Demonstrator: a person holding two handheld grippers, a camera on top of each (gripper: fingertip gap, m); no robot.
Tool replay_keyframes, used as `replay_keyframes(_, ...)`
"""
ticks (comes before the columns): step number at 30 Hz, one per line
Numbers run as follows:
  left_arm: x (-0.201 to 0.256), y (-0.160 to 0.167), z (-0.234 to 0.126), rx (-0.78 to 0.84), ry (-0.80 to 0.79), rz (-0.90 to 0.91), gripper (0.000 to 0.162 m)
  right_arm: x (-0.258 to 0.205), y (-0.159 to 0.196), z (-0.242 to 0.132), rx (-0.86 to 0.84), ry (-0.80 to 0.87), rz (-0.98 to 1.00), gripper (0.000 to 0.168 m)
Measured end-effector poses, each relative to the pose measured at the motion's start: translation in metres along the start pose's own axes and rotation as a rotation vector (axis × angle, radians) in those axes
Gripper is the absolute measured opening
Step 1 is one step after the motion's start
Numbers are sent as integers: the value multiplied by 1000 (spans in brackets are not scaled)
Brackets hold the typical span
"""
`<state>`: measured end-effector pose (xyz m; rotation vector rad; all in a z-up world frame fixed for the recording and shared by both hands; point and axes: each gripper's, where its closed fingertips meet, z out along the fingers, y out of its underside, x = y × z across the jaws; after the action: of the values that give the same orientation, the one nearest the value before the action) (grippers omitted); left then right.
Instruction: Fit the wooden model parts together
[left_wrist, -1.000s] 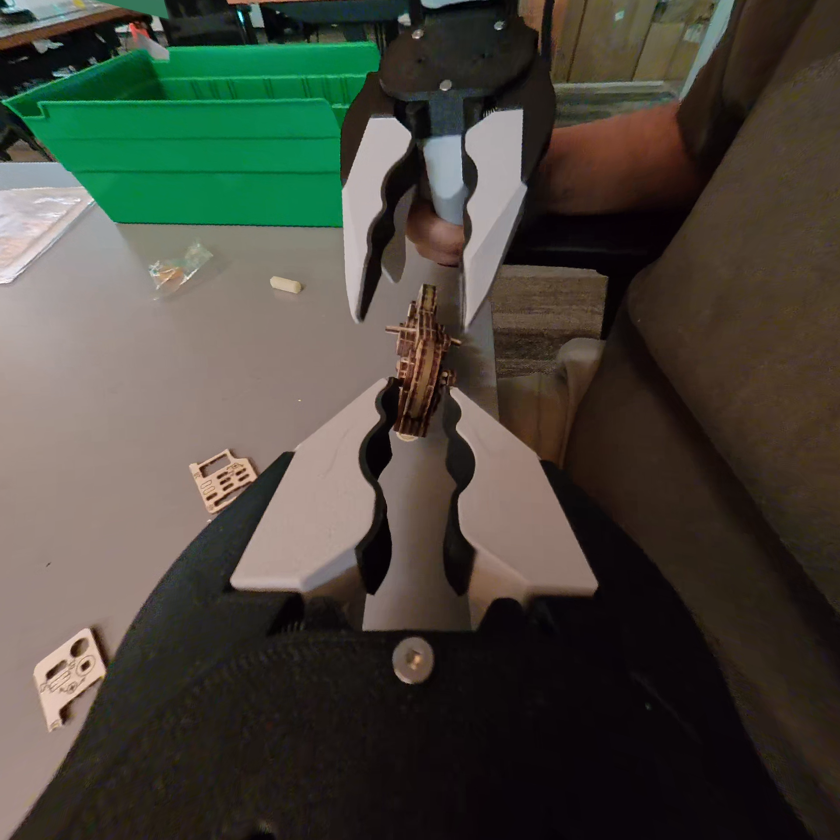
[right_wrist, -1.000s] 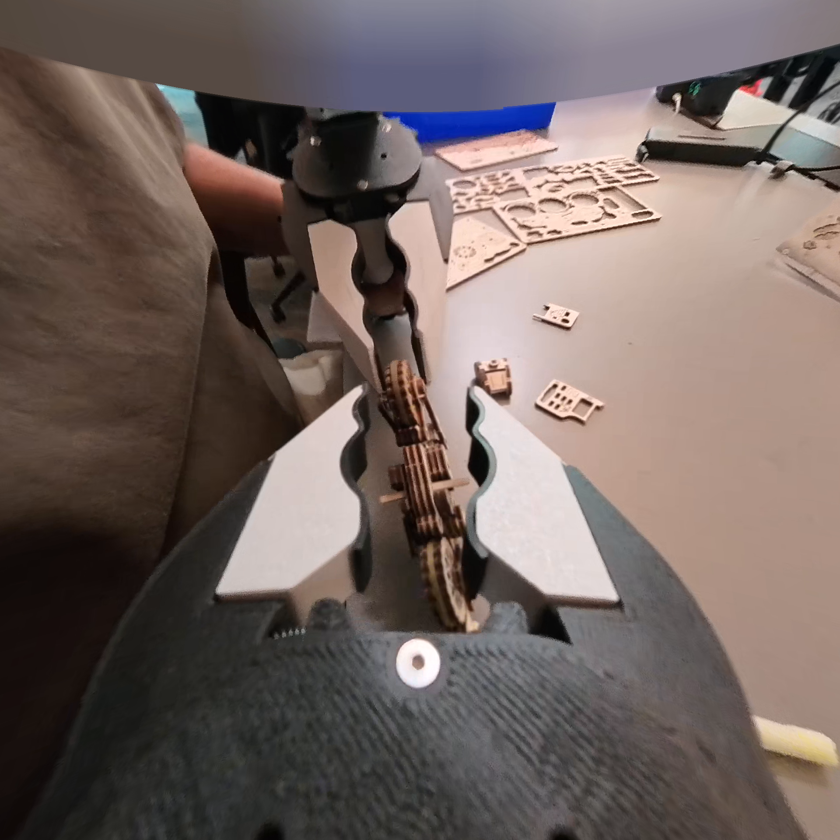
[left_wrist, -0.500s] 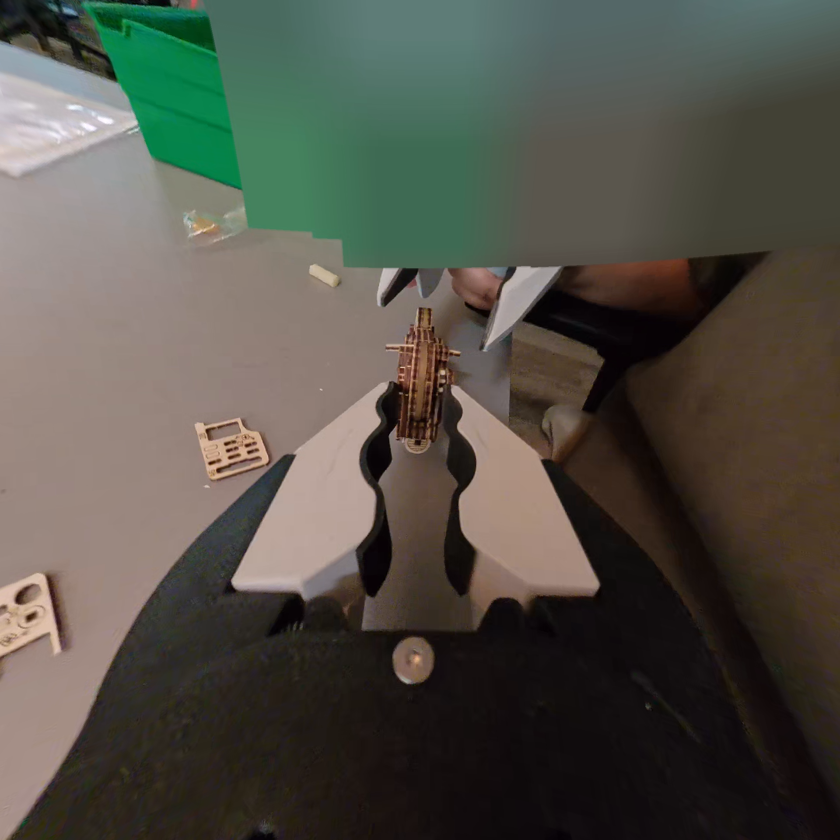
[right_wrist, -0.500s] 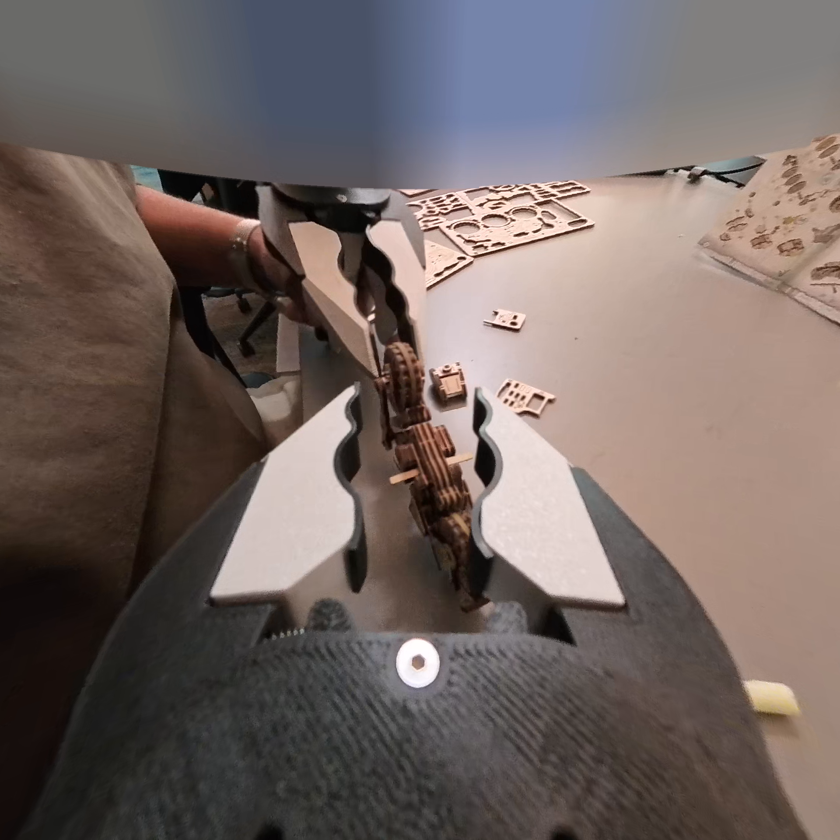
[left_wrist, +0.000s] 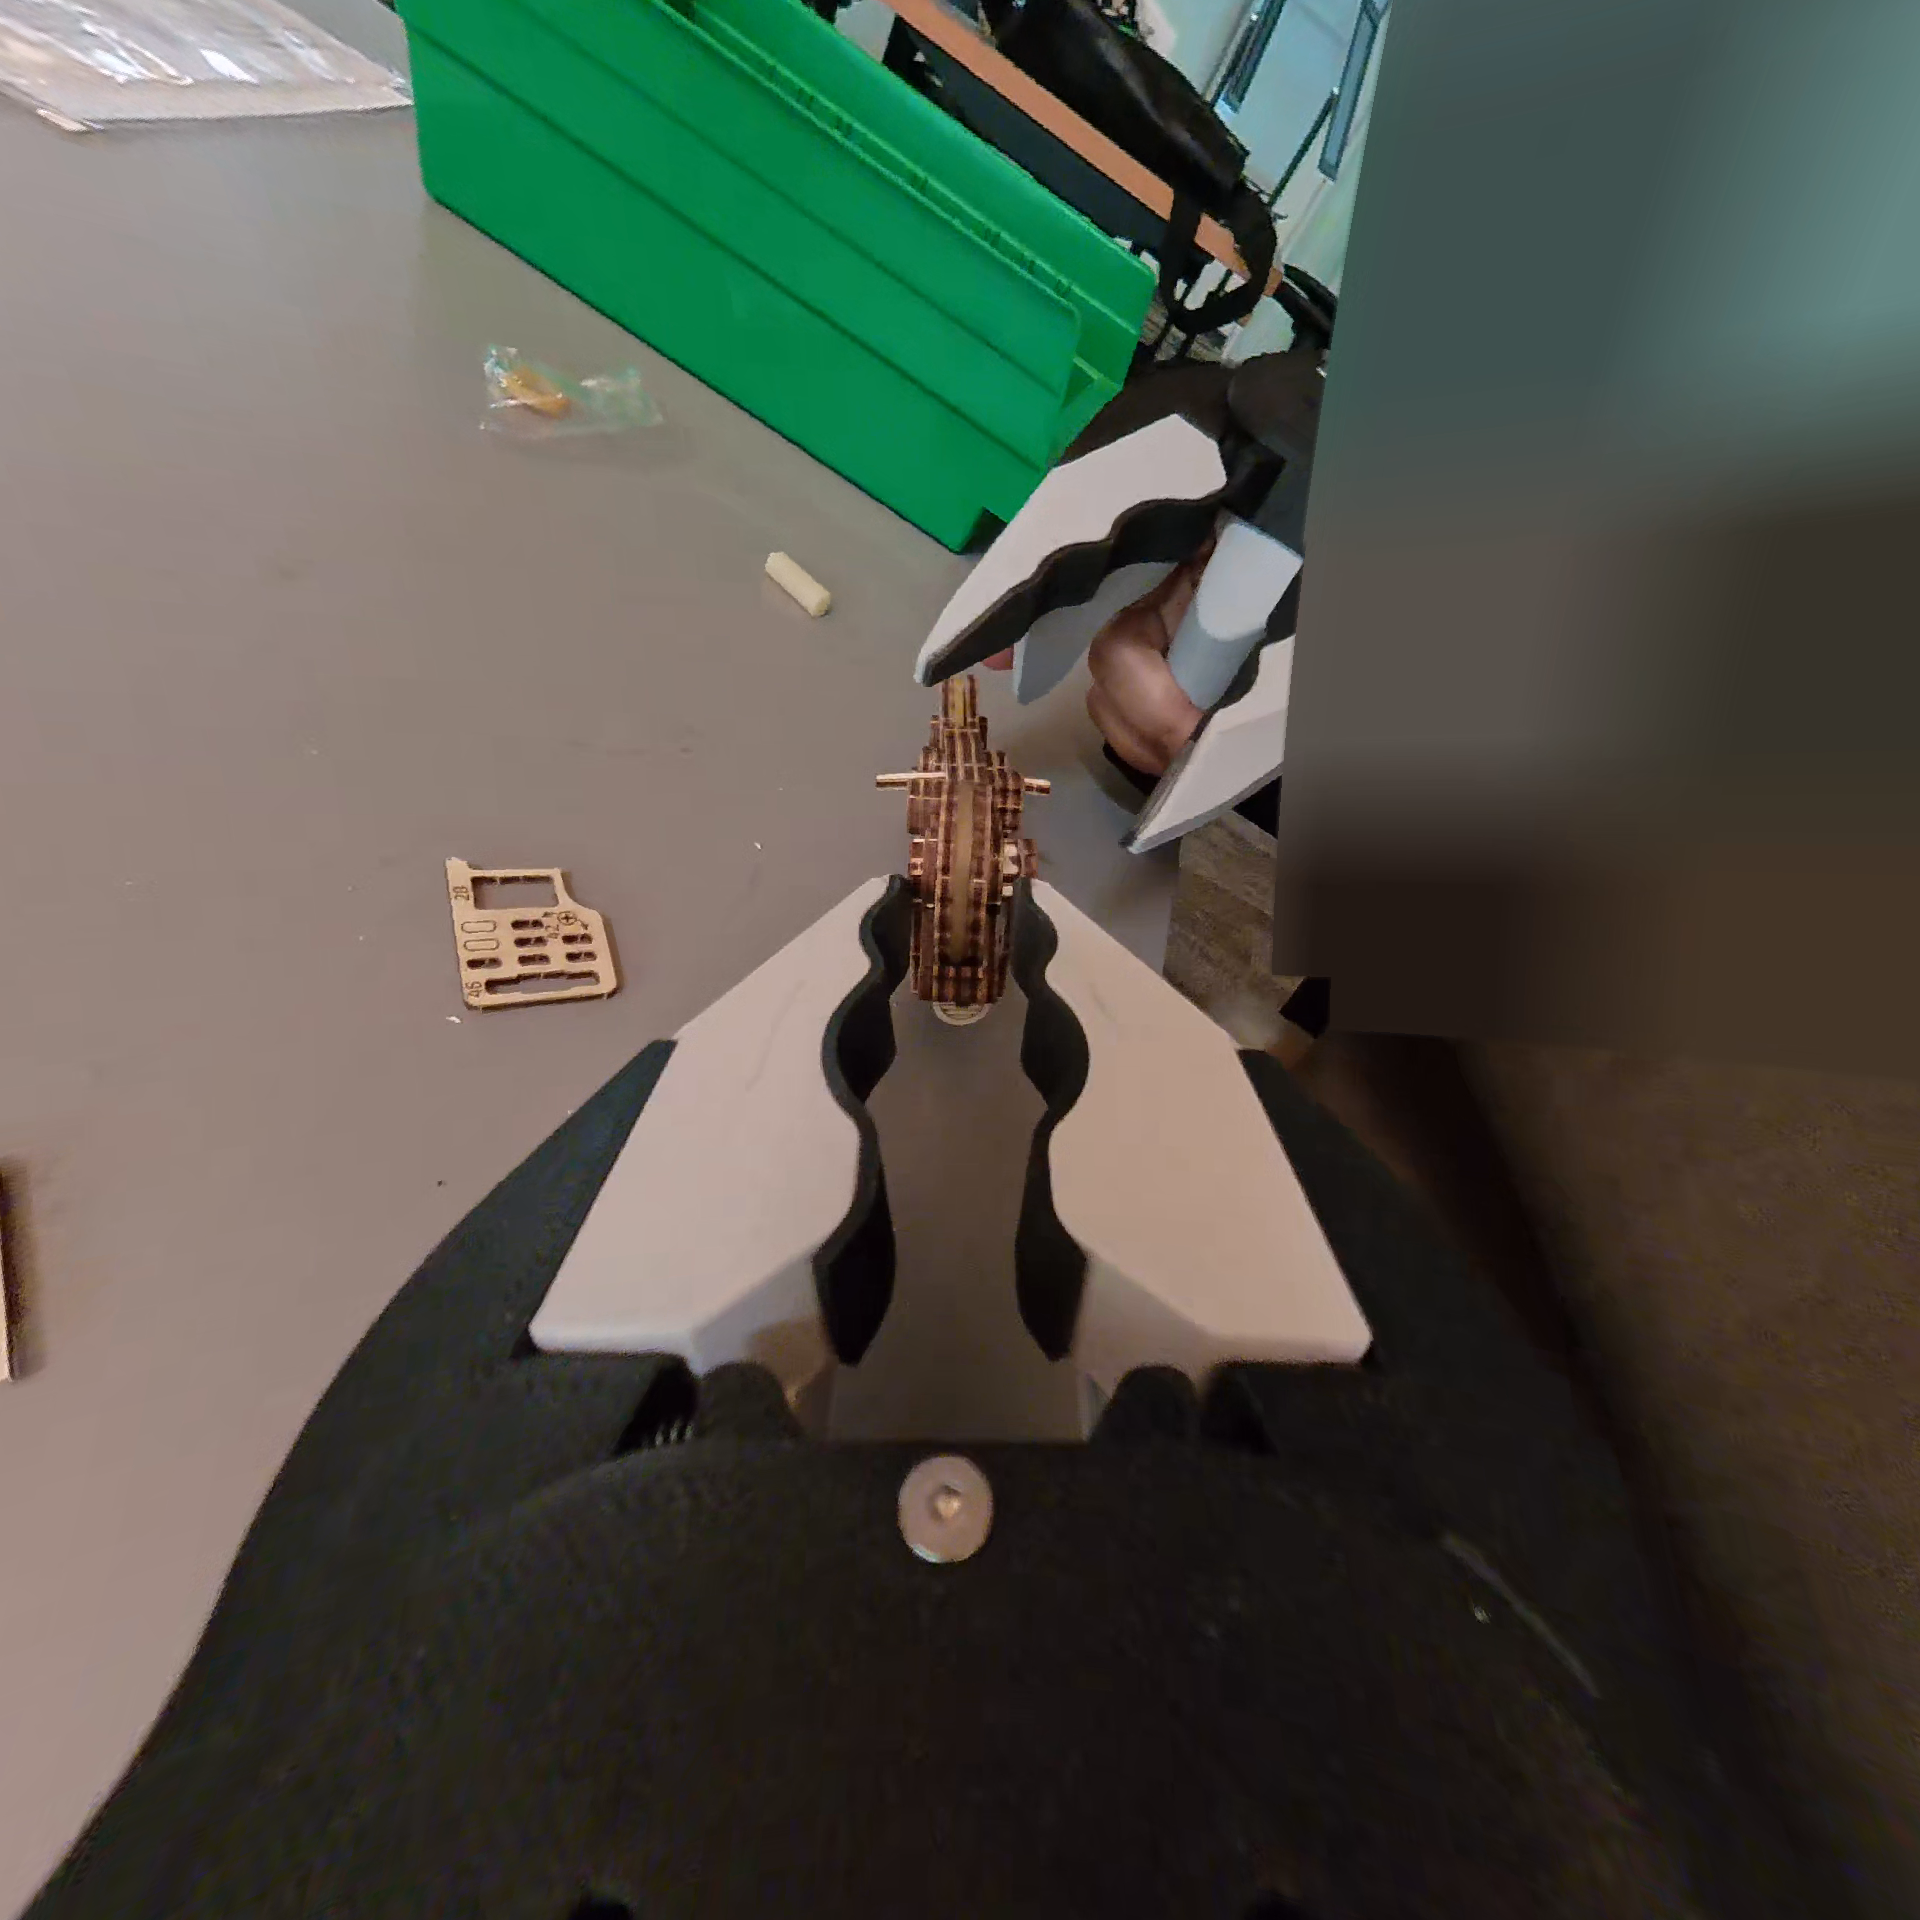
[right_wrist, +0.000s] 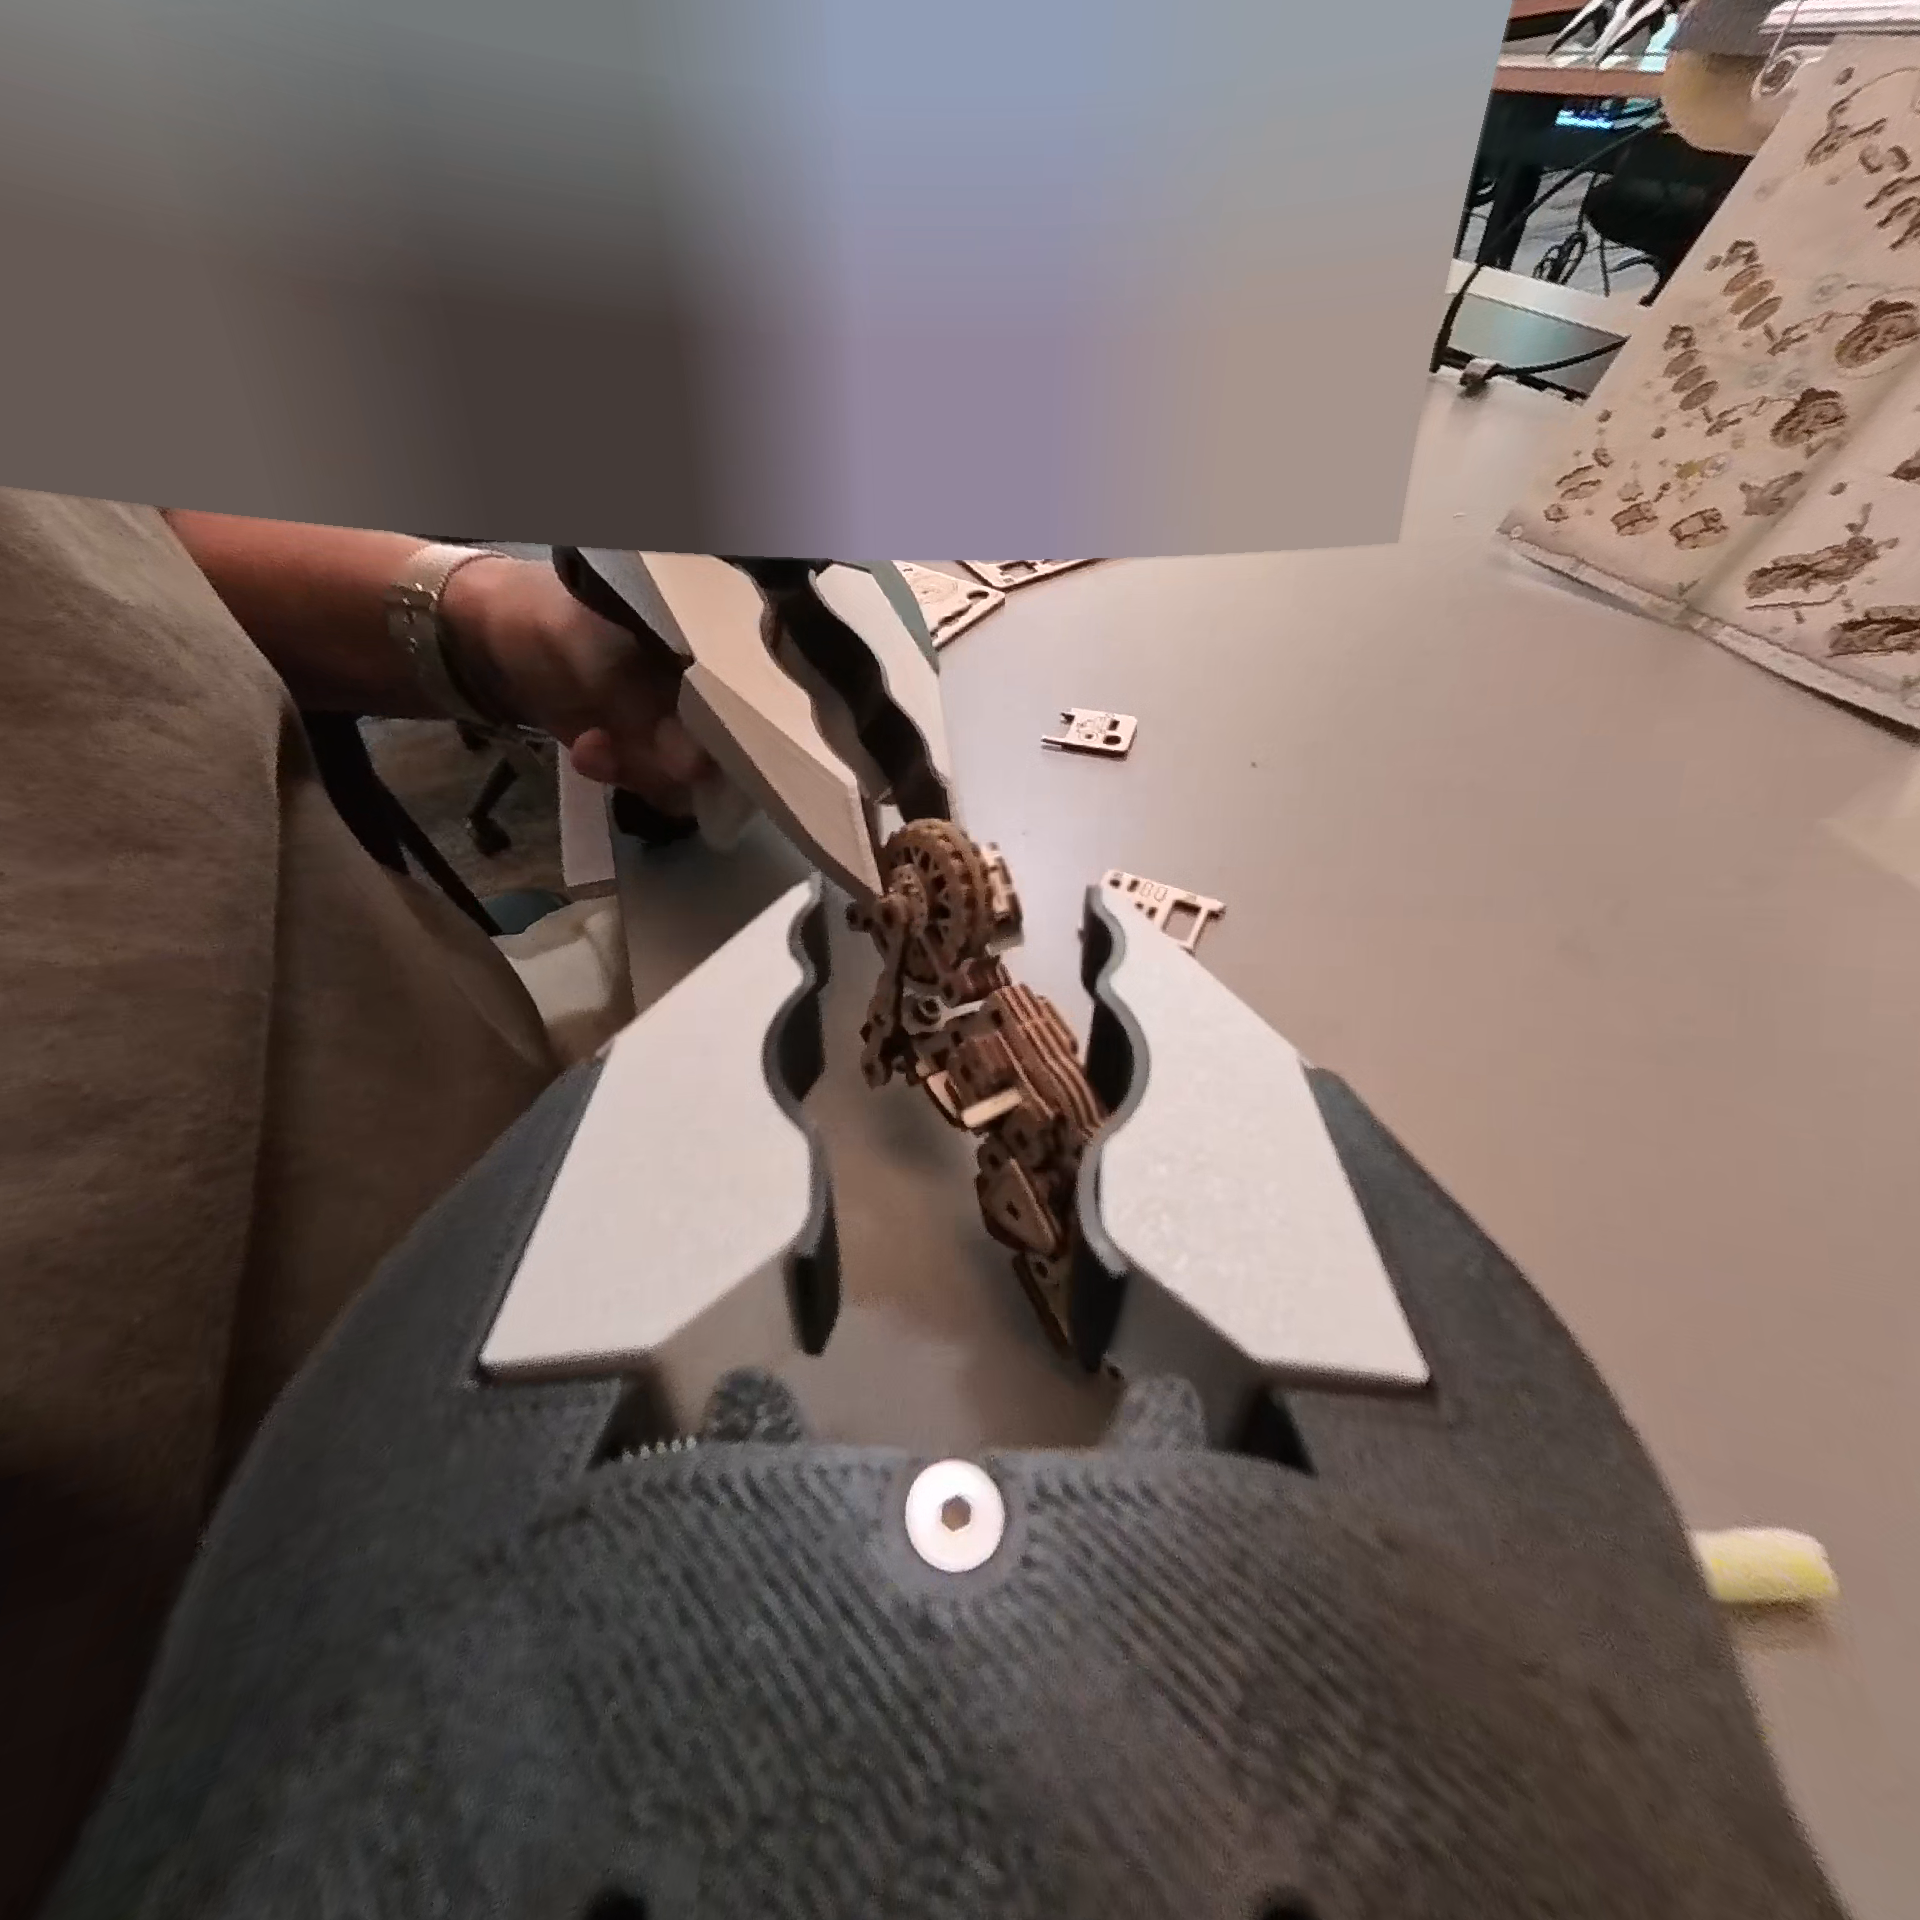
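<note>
Plainly shows, in the left wrist view, the left gripper (left_wrist: 961, 909) clenched at its tips on the near end of the brown, layered, laser-cut wooden model (left_wrist: 961, 821), held upright and off the grey table (left_wrist: 260, 675), thin pegs jutting to both sides. Shows beyond it the right gripper (left_wrist: 1034, 753) spread wide and released, one fingertip just beside the model's top. Takes in, farther off on the table, a flat cut-out wooden plate (left_wrist: 530, 935), a short pale stick (left_wrist: 798, 597), a small clear bag (left_wrist: 566, 390) and a long green plastic bin (left_wrist: 727, 239), with desks and dark chairs behind. Turns next to the right wrist view: finds the model running lengthwise between the right gripper's parted fingers, close against the right-hand one and well apart from the other, grasped by neither; leaves unclear whether wood and pad touch. Finds the spoked wheel end pinched by the left gripper, gripped in turn by a hand with a metal wristband (right_wrist: 613, 686). Risks, judging from this, a skewed closure: shutting while the model leans to one side could bend or snap the pegs, or lever the wheel end out of the narrow tip hold and drop the model off the table edge. Adds two more loose wooden plates (right_wrist: 1091, 727), a printed instruction sheet (right_wrist: 1766, 468) and cluttered desks at the back.
</note>
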<state>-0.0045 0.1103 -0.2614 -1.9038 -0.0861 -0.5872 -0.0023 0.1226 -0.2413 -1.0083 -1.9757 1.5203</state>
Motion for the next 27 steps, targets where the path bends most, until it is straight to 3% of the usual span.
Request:
replay_keyframes(17, 15, 5, 2, -42, 18, 174, 17, -12, 7, 0, -33, -108, 23, 34)
replay_keyframes(27, 4, 7, 2, -61, -23, 106, 17, 3, 7, -5, -31, -31, 0, 33)
